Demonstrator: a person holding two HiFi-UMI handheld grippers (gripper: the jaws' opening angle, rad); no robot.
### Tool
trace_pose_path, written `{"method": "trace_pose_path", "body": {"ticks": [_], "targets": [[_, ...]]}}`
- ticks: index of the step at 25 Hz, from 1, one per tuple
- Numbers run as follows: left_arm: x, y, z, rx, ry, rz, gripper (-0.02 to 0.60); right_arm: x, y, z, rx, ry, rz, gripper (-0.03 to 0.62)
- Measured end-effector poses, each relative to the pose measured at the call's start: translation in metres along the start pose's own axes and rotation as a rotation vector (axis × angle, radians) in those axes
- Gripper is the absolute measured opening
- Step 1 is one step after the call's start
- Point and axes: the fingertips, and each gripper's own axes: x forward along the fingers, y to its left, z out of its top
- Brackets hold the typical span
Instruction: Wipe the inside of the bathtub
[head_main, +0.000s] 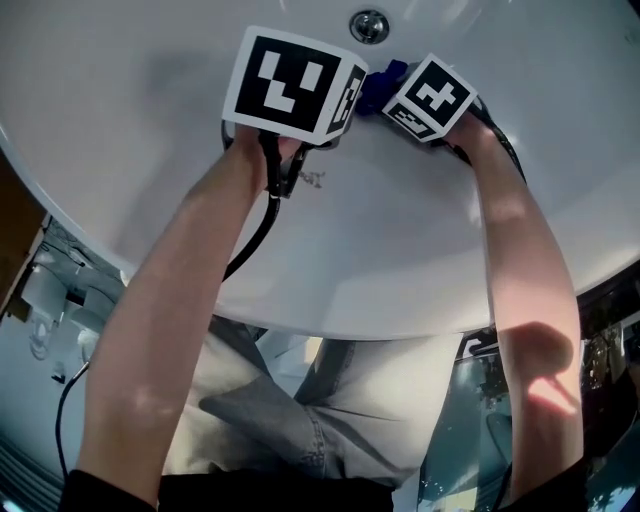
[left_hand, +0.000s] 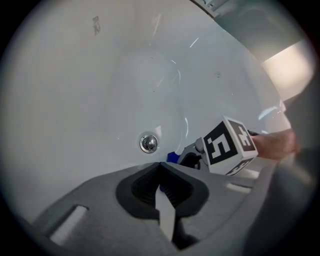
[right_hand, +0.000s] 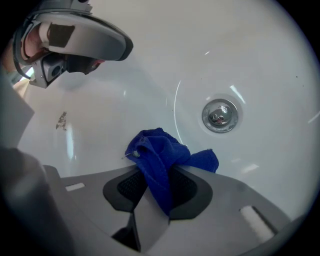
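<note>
Nearest us, the left gripper (left_hand: 160, 166) has its ribbed jaws pressed together, empty. Our right gripper (right_hand: 159, 174) pinches a crumpled blue terry cloth (right_hand: 162, 152) inside the glossy white tub (right_hand: 115, 85), near its round chrome drain (right_hand: 220, 115).

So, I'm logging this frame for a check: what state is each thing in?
Left gripper, shut, empty.
Right gripper, shut on the cloth.
Cloth, bunched, pinched between the jaws.
Drain, uncovered, cloth short of it.
Tub, small mark on its wall.
</note>
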Motion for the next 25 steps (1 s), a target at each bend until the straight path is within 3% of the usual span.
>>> {"method": "trace_pose_path", "body": {"ticks": [19, 25], "targets": [[-0.050, -0.019, -0.012, 0.064, 0.030, -0.010, 0.005, -0.044, 0.078, -0.006, 0.042, -0.066, 0.035, 0.123], [-0.075, 0.005, -0.007, -0.008, -0.009, 0.018, 0.005, -0.052, 0.100, 0.000, 0.056, -0.062, 0.026, 0.121]]}}
